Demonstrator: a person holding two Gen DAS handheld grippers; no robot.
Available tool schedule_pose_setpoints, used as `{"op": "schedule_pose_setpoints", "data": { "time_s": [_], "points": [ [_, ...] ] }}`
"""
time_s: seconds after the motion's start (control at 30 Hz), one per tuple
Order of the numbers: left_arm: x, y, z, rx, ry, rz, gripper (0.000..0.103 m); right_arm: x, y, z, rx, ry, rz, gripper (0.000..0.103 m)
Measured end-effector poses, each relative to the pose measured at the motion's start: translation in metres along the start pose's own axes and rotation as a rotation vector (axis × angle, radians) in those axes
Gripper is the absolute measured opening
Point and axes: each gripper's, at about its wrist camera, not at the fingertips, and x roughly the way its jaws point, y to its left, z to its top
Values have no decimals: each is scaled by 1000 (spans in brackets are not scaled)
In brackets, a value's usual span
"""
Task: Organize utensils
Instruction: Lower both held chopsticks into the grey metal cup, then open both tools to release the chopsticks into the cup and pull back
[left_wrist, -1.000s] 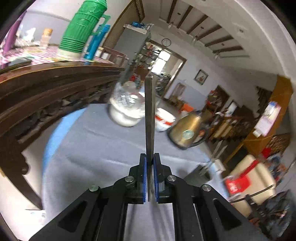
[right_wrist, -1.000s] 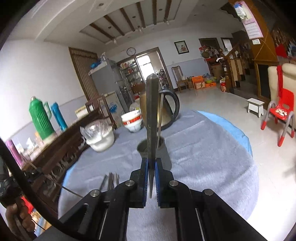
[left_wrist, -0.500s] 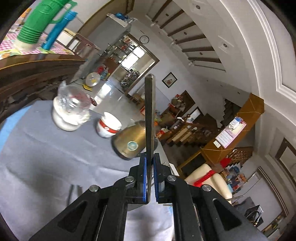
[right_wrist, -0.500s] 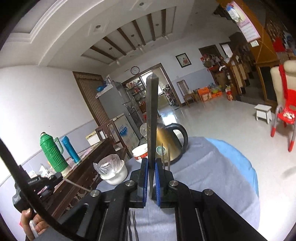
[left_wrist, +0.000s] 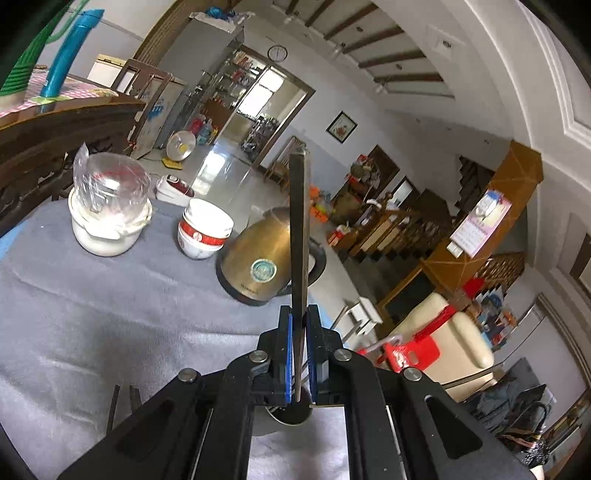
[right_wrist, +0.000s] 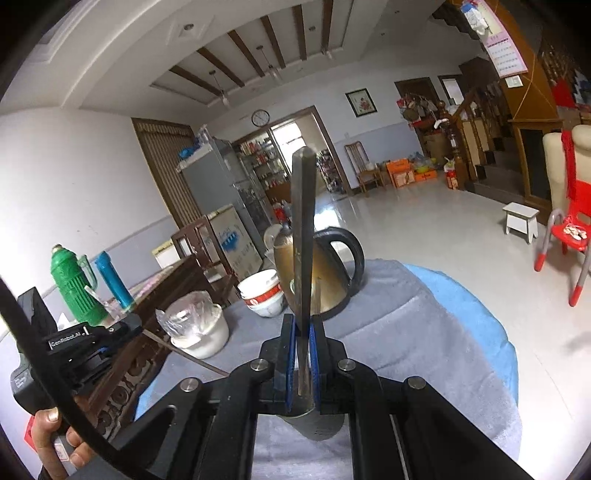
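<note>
1. Grey tablecloth (left_wrist: 92, 314) over a blue edge
2. Brass-gold kettle (left_wrist: 258, 254), black handle
3. White bowl (left_wrist: 203, 232) with red band
4. Green flask (right_wrist: 75, 284) beside a blue one (right_wrist: 112, 280), far left
5. Red chair (right_wrist: 569, 236), far right

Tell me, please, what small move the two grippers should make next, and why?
Probably tip one utensil over the holder and lower it in, right one first. Each gripper, left and right, is shut on a flat metal utensil that points up and away, and the holder sits just below the fingers, partly hidden.
</note>
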Motion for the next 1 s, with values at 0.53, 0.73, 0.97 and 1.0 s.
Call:
{"op": "schedule_pose_setpoints", "data": {
  "time_s": [0.53,0.73,0.97,1.0],
  "points": [
    [42,5,-13,41,65,67,7,50,-4,-14,-40,91,-34,8],
    [56,2,-17,67,89,86,7,65,-3,-21,-54,129,-45,8],
    [76,-2,-28,111,139,117,7,81,-2,-29,-77,185,-48,8],
    [79,-4,-30,123,148,124,7,84,-1,-30,-82,195,-47,8]
  ]
}}
